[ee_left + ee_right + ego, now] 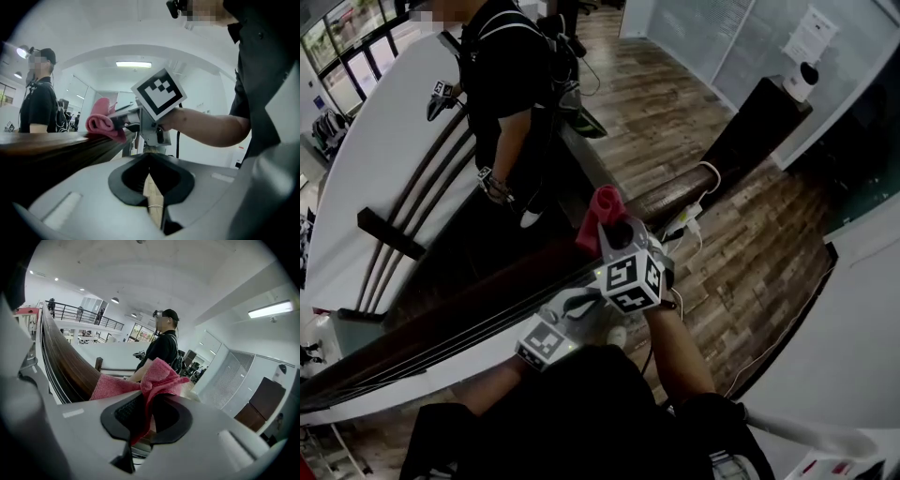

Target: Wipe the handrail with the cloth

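Dark wooden handrail [670, 197] over plank floor [675, 103], white hall, right gripper [147, 404] clamped on pink cloth [157, 373] atop handrail, left gripper [149, 174] jaws together, empty, beside handrail, balcony railing [89, 315] only in right gripper view.

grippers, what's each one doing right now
Left gripper: closed, holding nothing.
Right gripper: closed on the cloth.

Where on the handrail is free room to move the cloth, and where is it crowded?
Free: the handrail top between the cloth and the white cable, and the long stretch left of the cloth in the head view. Crowded: at the cloth, where the right claw grips it and the left claw sits close beside.
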